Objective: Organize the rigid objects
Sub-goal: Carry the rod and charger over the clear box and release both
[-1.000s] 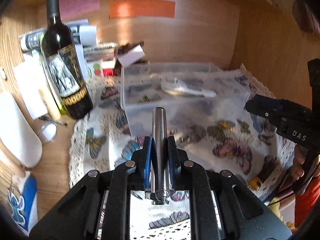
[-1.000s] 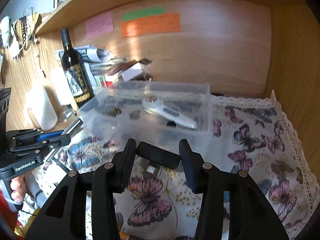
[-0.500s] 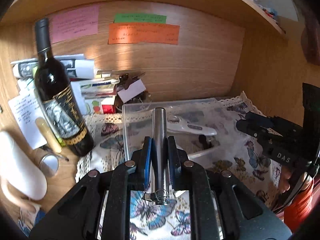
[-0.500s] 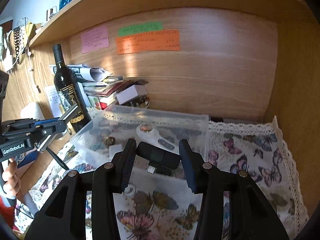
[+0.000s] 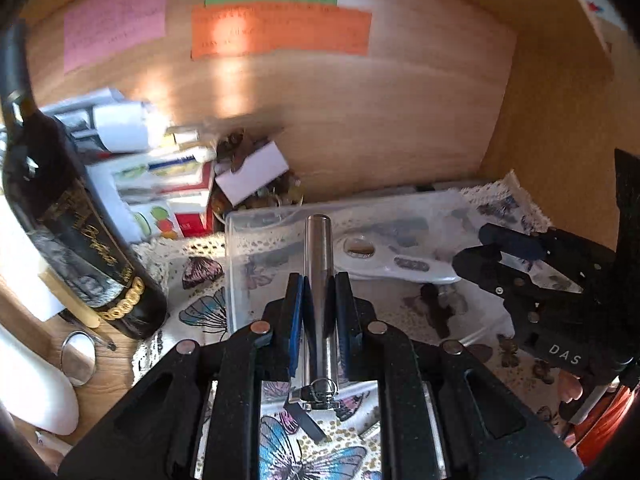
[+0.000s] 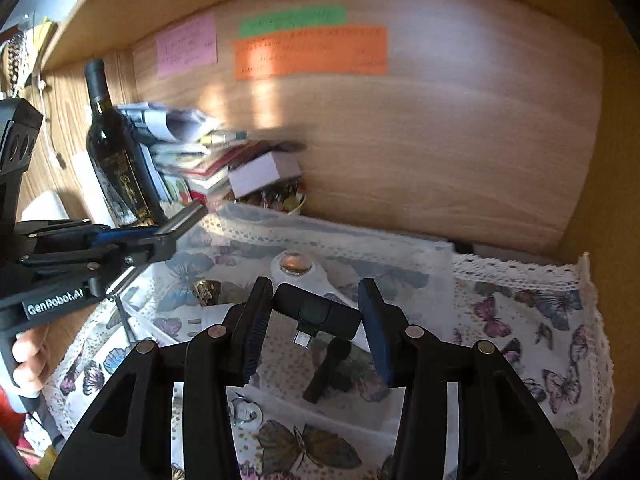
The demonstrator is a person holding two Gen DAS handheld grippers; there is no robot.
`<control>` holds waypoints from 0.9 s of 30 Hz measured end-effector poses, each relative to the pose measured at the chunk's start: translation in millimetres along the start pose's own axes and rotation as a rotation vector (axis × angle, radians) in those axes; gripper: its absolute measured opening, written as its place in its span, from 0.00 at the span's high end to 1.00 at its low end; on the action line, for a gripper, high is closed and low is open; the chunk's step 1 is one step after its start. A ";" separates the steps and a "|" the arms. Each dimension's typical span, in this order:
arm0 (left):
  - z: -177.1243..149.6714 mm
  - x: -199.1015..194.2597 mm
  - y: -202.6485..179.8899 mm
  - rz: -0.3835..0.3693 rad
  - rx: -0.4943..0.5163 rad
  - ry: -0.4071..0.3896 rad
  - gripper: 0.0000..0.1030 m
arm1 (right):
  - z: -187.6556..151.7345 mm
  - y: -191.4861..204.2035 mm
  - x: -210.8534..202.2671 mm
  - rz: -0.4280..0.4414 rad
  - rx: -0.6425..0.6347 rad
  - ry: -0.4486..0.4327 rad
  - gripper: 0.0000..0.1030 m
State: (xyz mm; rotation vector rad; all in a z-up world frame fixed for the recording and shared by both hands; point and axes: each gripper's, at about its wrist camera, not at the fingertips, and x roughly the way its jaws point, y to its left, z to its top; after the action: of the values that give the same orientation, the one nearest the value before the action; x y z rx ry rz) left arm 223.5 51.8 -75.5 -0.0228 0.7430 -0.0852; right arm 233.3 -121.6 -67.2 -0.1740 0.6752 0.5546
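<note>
My left gripper (image 5: 317, 280) is shut on a shiny metal cylinder (image 5: 318, 272) that points forward over the near edge of a clear plastic box (image 5: 240, 240). It also shows in the right wrist view (image 6: 160, 236). My right gripper (image 6: 316, 312) is shut on a small black adapter with a plug (image 6: 316, 314), held above the clear box (image 6: 436, 264). Inside the box lie a white handheld device (image 6: 296, 268), a black piece (image 6: 326, 368) and a small brassy object (image 6: 206, 290). The right gripper appears in the left wrist view (image 5: 512, 256) over the box's right side.
A dark wine bottle (image 5: 68, 232) stands left of the box. Books, papers and a white card (image 5: 252, 172) are stacked behind. The wooden back wall (image 6: 400, 140) and the side wall (image 5: 560, 140) are close. A butterfly cloth (image 6: 532, 320) covers the shelf. A metal ring (image 5: 78, 358) lies left.
Both grippers have moved forward and up, closer to the clear box. They now hold their objects over it. Both grips are unchanged.
</note>
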 end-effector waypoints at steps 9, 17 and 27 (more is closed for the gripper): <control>-7.7 35.5 8.9 -0.007 -0.011 0.101 0.86 | -9.3 0.4 44.0 0.071 0.003 0.145 0.60; -5.1 18.7 0.0 -0.011 0.023 0.056 0.86 | -7.3 2.6 36.8 0.053 -0.018 0.128 0.60; -18.9 -31.5 -10.1 0.012 0.035 -0.029 0.78 | -11.6 6.5 -21.0 0.009 -0.032 0.027 0.55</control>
State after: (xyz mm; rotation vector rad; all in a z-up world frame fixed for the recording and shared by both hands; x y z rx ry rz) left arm 186.9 44.6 -67.7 0.0136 0.7121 -0.0861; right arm 210.0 -128.9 -62.7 -0.2090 0.6941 0.5727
